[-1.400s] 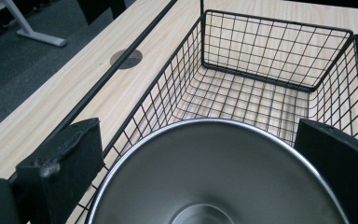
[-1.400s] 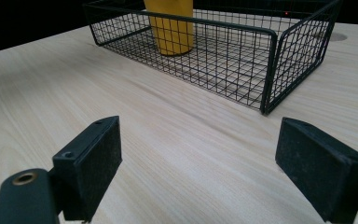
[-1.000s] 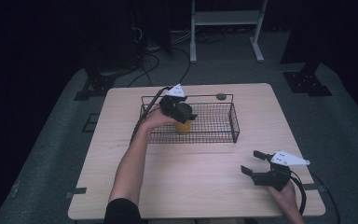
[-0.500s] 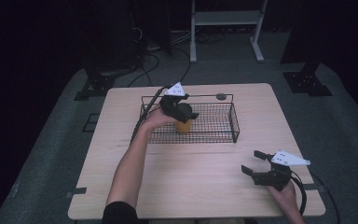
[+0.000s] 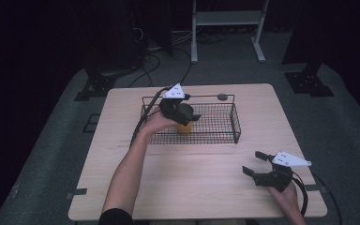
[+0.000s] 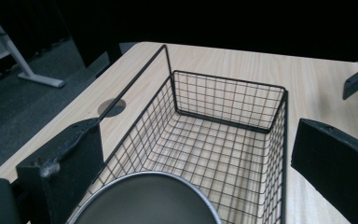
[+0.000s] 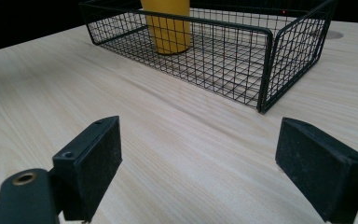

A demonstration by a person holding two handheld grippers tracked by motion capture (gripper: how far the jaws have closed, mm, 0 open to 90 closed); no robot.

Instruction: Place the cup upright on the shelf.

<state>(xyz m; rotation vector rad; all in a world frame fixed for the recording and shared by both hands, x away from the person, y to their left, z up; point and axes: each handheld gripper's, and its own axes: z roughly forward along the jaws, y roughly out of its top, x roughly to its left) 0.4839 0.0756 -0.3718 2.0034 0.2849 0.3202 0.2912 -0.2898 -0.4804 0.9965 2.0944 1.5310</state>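
Note:
A yellow cup (image 5: pixel 184 127) stands upright inside the black wire basket (image 5: pixel 215 138), near its left end. My left gripper (image 5: pixel 187 115) hovers just above the cup, held by a hand reaching over the basket's front wall. In the left gripper view its jaws stand wide apart, open (image 6: pixel 198 140), with the cup's grey round top (image 6: pixel 149 200) low between them and not touching. My right gripper (image 5: pixel 253 163) rests open near the table's front right, empty. In the right gripper view (image 7: pixel 200 130) it faces the basket (image 7: pixel 265 65) and the cup (image 7: pixel 168 25).
The basket sits at the middle back of the light wooden table (image 5: pixel 192 187). A round grommet (image 5: pixel 222 97) lies behind the basket near the far edge. Cables trail from both grippers. Dark floor, stands and a white frame (image 5: pixel 225 18) lie beyond the table.

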